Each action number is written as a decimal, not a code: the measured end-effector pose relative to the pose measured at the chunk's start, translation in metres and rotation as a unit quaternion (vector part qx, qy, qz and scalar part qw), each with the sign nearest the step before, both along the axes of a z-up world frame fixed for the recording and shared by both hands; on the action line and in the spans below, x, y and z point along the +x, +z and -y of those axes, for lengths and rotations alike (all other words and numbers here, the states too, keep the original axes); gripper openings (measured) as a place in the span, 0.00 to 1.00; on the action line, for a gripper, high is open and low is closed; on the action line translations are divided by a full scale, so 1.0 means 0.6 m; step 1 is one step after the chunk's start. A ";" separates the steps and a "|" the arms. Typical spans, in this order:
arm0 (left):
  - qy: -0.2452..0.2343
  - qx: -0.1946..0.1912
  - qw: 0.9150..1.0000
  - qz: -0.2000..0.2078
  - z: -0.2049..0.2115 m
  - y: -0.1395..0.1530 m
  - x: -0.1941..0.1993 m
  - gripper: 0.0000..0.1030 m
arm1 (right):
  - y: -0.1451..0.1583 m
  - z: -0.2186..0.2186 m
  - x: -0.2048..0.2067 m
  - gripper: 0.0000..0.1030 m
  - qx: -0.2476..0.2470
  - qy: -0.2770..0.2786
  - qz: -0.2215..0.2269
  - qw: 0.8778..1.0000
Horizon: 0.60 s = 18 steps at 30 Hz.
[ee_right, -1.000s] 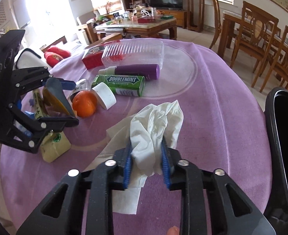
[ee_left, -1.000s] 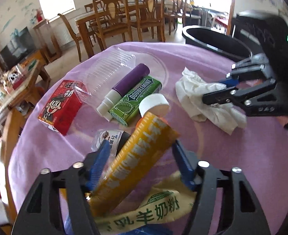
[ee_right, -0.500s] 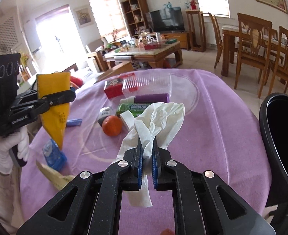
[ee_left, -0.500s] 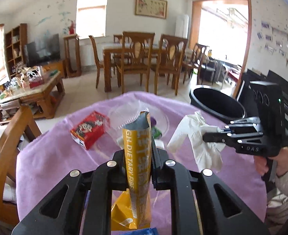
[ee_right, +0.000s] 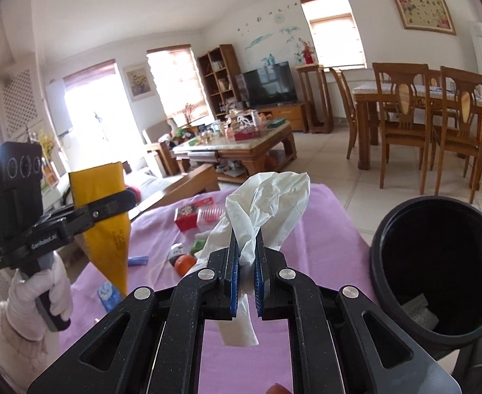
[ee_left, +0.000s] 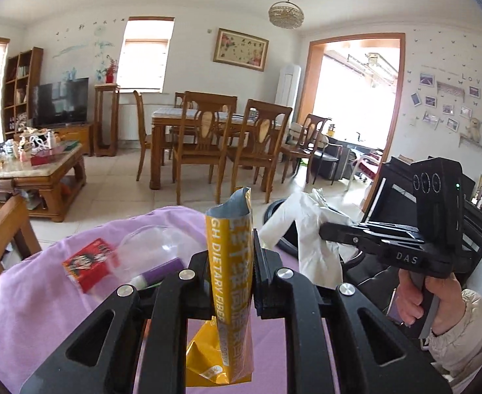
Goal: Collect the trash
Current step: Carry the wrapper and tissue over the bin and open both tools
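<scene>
My left gripper (ee_left: 232,262) is shut on a yellow snack wrapper (ee_left: 231,282) and holds it upright, well above the purple table (ee_left: 44,298). It shows in the right wrist view (ee_right: 103,226) too. My right gripper (ee_right: 246,262) is shut on a crumpled white tissue (ee_right: 267,200), lifted above the table, just left of the black trash bin (ee_right: 437,262). The tissue also shows in the left wrist view (ee_left: 309,233), right of the wrapper.
On the table lie a red carton (ee_right: 193,216), a clear plastic tray (ee_left: 155,246), a purple tube (ee_left: 162,271), an orange (ee_right: 185,263) and a blue packet (ee_right: 109,295). The bin holds some white scrap (ee_right: 418,310). A wooden chair (ee_left: 4,229) stands at the left.
Both grippers closed on their items and rose from the table, the left with the yellow wrapper, the right with the tissue. The right gripper has moved nearer the bin.
</scene>
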<state>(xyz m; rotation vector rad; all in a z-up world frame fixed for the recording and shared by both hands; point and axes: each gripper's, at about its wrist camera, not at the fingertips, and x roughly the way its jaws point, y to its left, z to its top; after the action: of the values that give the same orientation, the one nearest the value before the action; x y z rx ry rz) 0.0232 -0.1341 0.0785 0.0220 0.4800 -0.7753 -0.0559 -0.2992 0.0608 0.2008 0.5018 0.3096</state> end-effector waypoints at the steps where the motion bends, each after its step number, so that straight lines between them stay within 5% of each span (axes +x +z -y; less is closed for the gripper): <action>1: -0.004 -0.004 1.000 0.000 0.016 0.000 -0.001 0.16 | 0.003 0.017 -0.007 0.08 0.000 -0.008 0.003 1.000; 10: -0.058 -0.021 0.998 -0.010 0.171 -0.019 -0.006 0.16 | 0.003 0.200 -0.058 0.08 0.014 -0.092 0.011 0.996; 18: -0.091 -0.028 0.995 -0.034 0.297 -0.058 0.019 0.16 | -0.058 0.362 -0.087 0.08 0.057 -0.157 -0.006 0.986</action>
<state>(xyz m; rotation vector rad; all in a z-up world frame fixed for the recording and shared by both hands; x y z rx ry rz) 0.0348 -0.3122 0.0435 -0.0142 0.5260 -0.9704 -0.1079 -0.5161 0.0257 0.3882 0.4561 0.0289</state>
